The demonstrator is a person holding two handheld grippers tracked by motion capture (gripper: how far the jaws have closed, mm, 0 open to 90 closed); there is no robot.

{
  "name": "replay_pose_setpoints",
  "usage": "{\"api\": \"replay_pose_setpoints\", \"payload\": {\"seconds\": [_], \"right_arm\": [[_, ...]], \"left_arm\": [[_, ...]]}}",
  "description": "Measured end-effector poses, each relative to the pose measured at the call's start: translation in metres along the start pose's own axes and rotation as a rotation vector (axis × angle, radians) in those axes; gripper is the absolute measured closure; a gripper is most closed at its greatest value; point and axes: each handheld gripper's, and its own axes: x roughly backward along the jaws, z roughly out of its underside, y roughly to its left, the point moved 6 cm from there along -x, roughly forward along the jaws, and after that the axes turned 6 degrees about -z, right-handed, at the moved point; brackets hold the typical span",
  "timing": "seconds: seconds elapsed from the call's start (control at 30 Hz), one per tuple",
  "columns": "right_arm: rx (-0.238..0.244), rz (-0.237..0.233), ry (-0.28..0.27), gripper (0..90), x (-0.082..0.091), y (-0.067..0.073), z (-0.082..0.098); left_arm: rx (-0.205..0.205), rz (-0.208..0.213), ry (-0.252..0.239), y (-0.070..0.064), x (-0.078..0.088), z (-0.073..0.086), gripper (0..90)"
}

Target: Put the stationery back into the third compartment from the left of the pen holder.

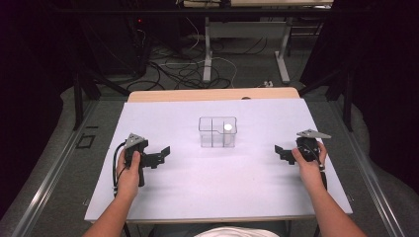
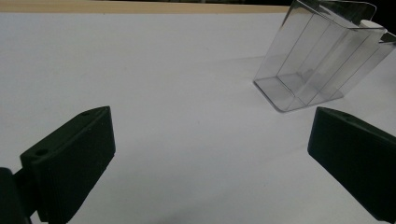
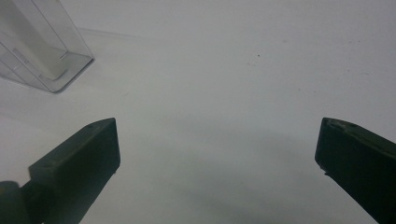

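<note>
A clear plastic box (image 1: 217,132) with inner dividers stands upright at the middle of the white table (image 1: 197,187). A small white object (image 1: 228,127) sits in its rear right compartment. My left gripper (image 1: 160,156) rests on the table left of the box, held by a hand, jaws open and empty. My right gripper (image 1: 281,152) rests to the right of the box, also open and empty. The left gripper view has the box (image 2: 317,60) at the upper right, beyond the wide-apart jaws. In the right gripper view a corner of the box (image 3: 42,51) sits at the upper left.
The table's wooden back edge (image 1: 212,94) lies beyond the white sheet. Behind it are desk legs (image 1: 207,54) and loose cables (image 1: 183,69) on the floor. Dark curtains flank both sides.
</note>
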Motion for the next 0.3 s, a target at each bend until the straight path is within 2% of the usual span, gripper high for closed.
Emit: {"api": "replay_pose_setpoints", "payload": {"seconds": [0.17,0.3], "right_arm": [[-0.012,0.013,0.004,0.0,-0.0006,-0.0028,0.0018],[-0.005,0.037,0.015,0.0,-0.0005,-0.0063,0.0042]], "left_arm": [[0.0,-0.001,0.0,0.0,0.0,0.0,0.6],[0.0,0.0,-0.001,0.0003,-0.0005,0.0001,0.6]]}}
